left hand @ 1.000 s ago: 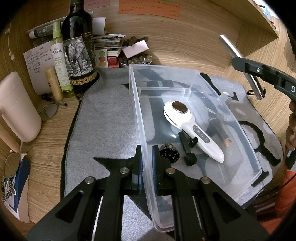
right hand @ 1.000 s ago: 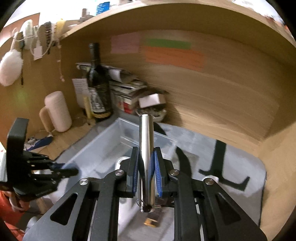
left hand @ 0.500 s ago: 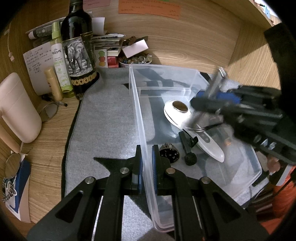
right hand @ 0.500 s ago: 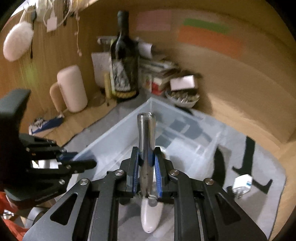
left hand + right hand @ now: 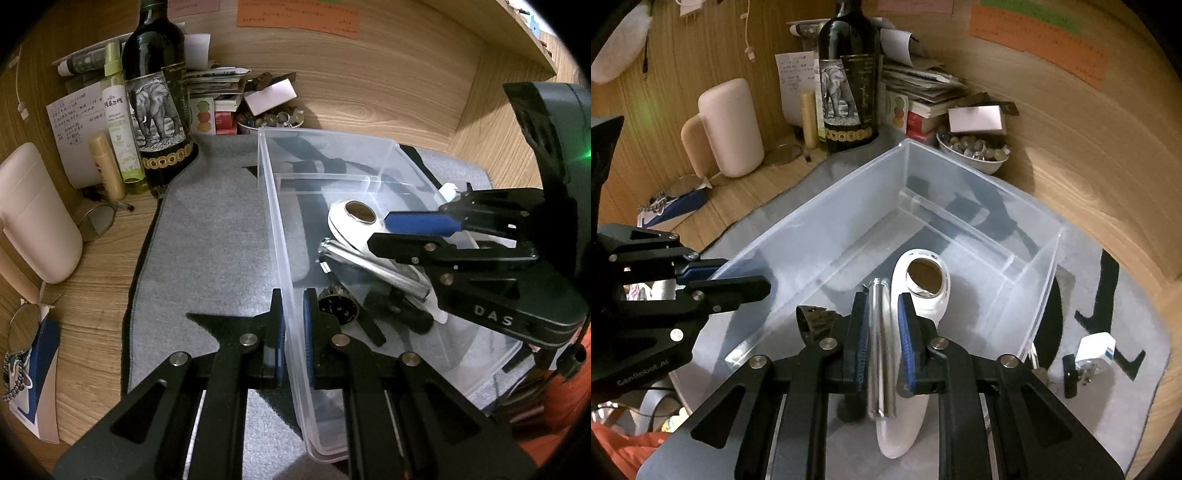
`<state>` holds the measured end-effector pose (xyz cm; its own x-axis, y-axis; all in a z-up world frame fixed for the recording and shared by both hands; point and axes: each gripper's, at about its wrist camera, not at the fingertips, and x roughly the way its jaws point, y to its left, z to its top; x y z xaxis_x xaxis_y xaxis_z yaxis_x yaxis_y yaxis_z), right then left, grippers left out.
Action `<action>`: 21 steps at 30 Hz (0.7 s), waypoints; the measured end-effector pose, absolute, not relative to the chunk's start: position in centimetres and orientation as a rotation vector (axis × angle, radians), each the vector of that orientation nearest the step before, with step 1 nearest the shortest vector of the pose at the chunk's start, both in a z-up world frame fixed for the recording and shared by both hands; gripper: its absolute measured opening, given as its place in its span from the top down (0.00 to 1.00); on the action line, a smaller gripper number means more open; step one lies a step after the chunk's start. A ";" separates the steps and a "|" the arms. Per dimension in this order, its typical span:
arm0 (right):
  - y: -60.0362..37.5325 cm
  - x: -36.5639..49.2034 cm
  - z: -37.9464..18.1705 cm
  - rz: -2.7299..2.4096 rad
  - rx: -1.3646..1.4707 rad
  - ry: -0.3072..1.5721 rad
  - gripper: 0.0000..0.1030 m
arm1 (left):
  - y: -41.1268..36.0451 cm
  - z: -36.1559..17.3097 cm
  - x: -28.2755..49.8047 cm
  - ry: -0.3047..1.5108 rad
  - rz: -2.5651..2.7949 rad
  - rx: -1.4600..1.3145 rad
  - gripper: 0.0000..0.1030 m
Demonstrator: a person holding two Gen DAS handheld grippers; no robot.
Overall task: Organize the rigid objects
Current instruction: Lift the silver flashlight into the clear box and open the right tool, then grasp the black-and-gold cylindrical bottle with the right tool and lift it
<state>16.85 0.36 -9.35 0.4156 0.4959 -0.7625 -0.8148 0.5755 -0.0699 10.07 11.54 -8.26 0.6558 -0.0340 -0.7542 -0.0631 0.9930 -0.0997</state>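
A clear plastic bin [image 5: 271, 206] stands on a grey mat [image 5: 214, 251]. My left gripper [image 5: 293, 325] is shut on the bin's left wall [image 5: 783, 236]. My right gripper [image 5: 882, 332] reaches into the bin from the right [image 5: 410, 236]. A silver metal tube [image 5: 881, 350] lies between its fingers; the jaws stand slightly apart from it. The tube [image 5: 369, 260] hangs low over a white handheld device [image 5: 925, 291] in the bin. Small black items [image 5: 340, 306] also lie on the bin floor.
A dark wine bottle [image 5: 157, 96], a green spray bottle [image 5: 118, 122], a cream cylinder [image 5: 31, 218] and a bowl of beads [image 5: 971, 149] stand at the back. A white plug adapter [image 5: 1095, 352] lies on the mat right of the bin. Wooden walls close in behind and right.
My right gripper has swung down from above the right side into the bin with the metal tube, and its jaws have loosened. My left gripper has stayed clamped on the bin wall.
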 end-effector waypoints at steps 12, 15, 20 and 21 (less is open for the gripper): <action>-3.1 17.1 -6.4 0.791 -0.392 0.671 0.55 | 11.5 -8.3 10.1 0.856 0.016 -0.119 0.92; -5.0 17.8 -5.3 0.750 -0.344 0.658 0.55 | 11.5 -8.3 10.1 0.856 0.016 -0.119 0.92; -7.9 19.2 -4.6 0.663 -0.301 0.655 0.55 | 11.5 -8.3 10.1 0.856 0.017 -0.120 0.92; -8.5 19.5 -4.7 0.651 -0.292 0.662 0.55 | 11.5 -8.3 10.1 0.855 0.016 -0.120 0.92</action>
<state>19.54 -8.48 -4.71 0.6024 0.4636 -0.6498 -0.6419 0.7652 -0.0492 10.05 11.51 -8.28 0.6562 -0.0339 -0.7539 -0.0625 0.9931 -0.0992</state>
